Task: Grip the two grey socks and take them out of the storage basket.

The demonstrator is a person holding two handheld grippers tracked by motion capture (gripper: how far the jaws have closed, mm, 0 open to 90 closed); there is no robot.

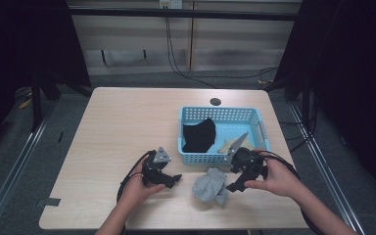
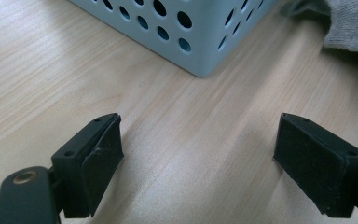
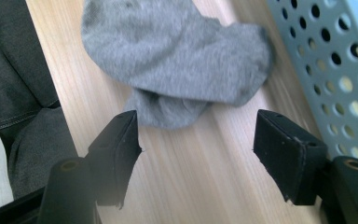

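Grey sock (image 3: 177, 60) crumpled near desk (image 1: 117, 122) front edge beside blue basket (image 1: 196, 156); right gripper (image 3: 196, 140) jaws apart, aimed to grab it; left gripper (image 2: 198, 154) jaws apart, idle.

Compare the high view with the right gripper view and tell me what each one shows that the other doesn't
High view alone: the whole table, the black cloth and a yellowish item inside the blue basket, the left gripper with its jaws apart, and both hands. Right gripper view alone: a close look at the right gripper, its jaws open with bare wood between them just short of the grey sock, plus dark trousers past the table edge. Shared: the grey sock, the basket's perforated wall and the wooden tabletop.
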